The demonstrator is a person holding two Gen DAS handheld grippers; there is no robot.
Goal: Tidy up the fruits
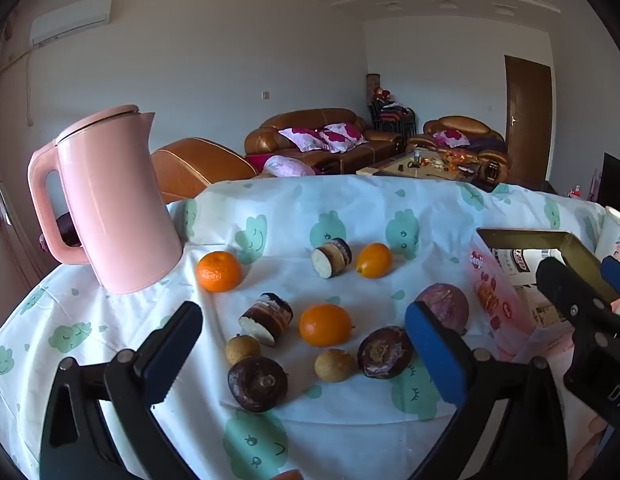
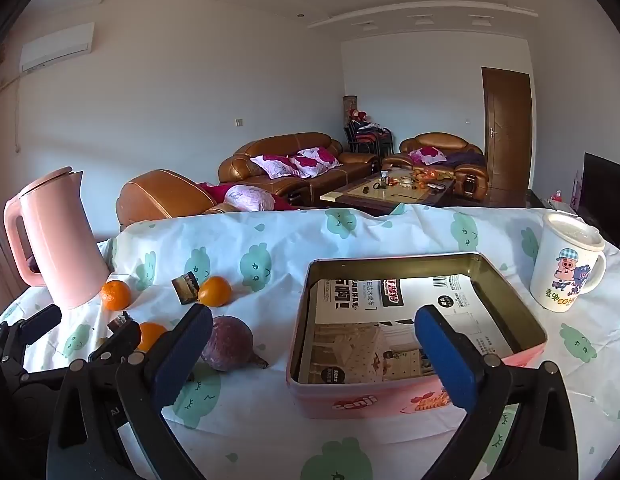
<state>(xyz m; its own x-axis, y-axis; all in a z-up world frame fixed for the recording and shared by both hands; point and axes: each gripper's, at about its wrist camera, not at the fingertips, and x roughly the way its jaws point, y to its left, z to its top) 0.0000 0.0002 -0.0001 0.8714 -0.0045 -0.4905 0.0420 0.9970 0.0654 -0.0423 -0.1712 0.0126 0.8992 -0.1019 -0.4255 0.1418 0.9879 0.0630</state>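
Fruit lies scattered on the patterned cloth: three oranges [image 1: 325, 325], two sugarcane pieces [image 1: 268, 318], two longans [image 1: 334, 365], two dark water chestnuts [image 1: 258, 384] and a purple passion fruit [image 1: 445, 304]. My left gripper [image 1: 302, 310] hovers open over them, with nothing between its blue pads. To the right stands an open pink tin [image 2: 389, 260], lined with printed paper and holding no fruit. My right gripper [image 2: 313, 314] is open above the tin's near edge, holding nothing. The passion fruit [image 2: 226, 344] sits just left of the tin.
A pink kettle [image 1: 114, 200] stands at the table's back left, close to one orange. A white cartoon mug [image 2: 565, 268] stands right of the tin. The table's far edge drops off toward brown sofas and a coffee table.
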